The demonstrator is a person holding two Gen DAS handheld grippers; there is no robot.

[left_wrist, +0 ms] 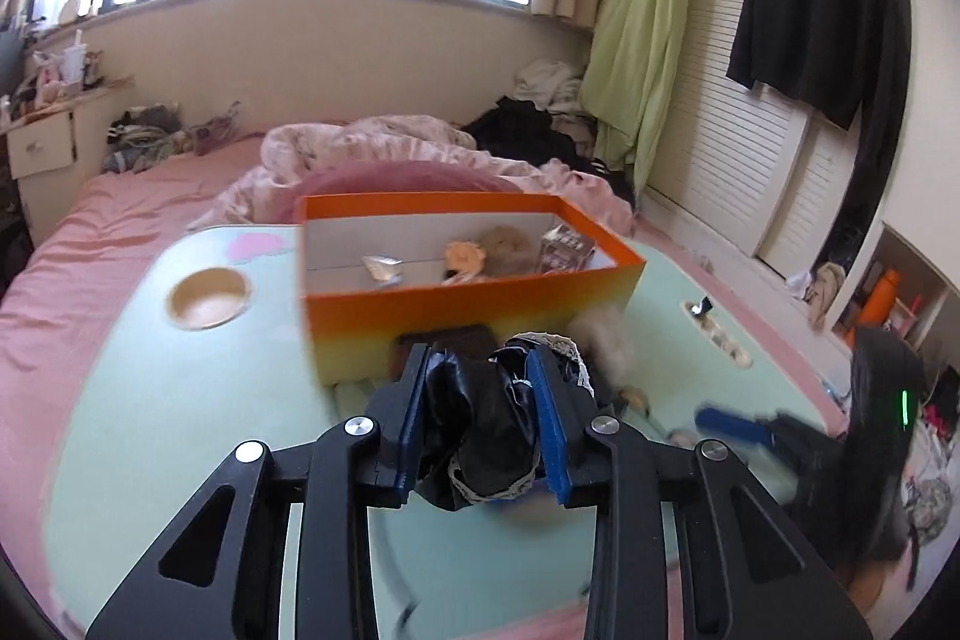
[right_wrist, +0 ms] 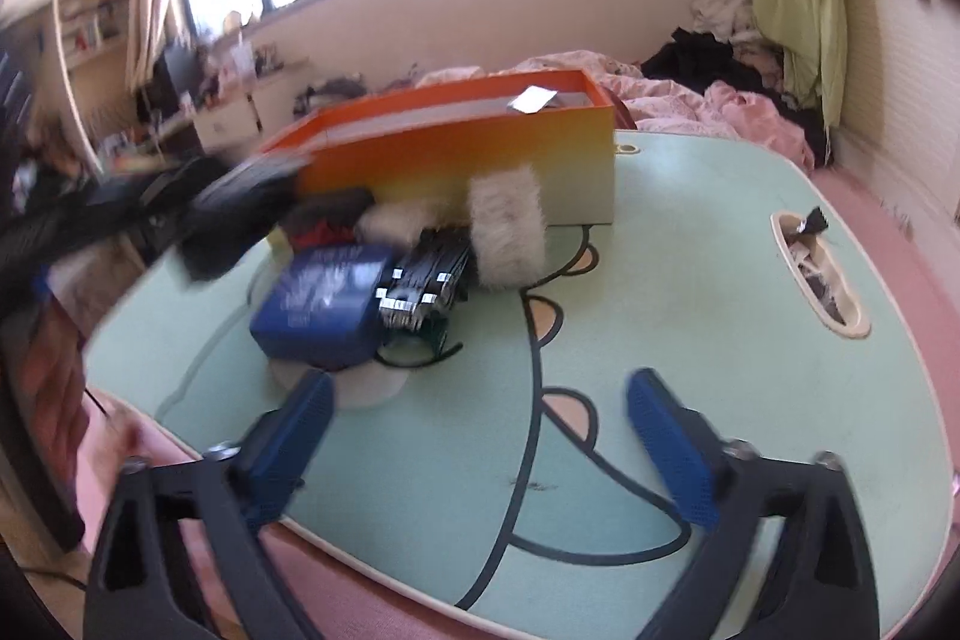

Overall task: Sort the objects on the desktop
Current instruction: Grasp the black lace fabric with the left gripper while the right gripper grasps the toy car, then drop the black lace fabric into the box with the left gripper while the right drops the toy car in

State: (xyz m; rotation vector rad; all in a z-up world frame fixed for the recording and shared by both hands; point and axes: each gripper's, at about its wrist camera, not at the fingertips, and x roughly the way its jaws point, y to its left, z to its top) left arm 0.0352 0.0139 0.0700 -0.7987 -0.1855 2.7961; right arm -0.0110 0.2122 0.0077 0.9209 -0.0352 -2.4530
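My left gripper (left_wrist: 483, 370) is shut on a crumpled black cloth with lace trim (left_wrist: 474, 418), held above the mint-green lap table (left_wrist: 180, 400). Just beyond it stands the orange-and-yellow box (left_wrist: 468, 316), holding several small items. In the right wrist view my right gripper (right_wrist: 480, 400) is open over the table's front part (right_wrist: 690, 280), nothing between its fingers. Ahead of it lie a blue pouch (right_wrist: 327, 304), a black strap piece with metal clips (right_wrist: 429, 280) and a white furry item (right_wrist: 507, 232) against the box (right_wrist: 480, 166). The left gripper shows there as a dark blur (right_wrist: 228, 214).
The lap table rests on a pink bed (left_wrist: 90, 232) with a rumpled blanket (left_wrist: 384, 148) behind the box. A round cup recess (left_wrist: 207, 297) sits in the table's left part and a slot with small things (right_wrist: 816, 274) at its right. Clothes hang on a louvred wardrobe (left_wrist: 750, 148).
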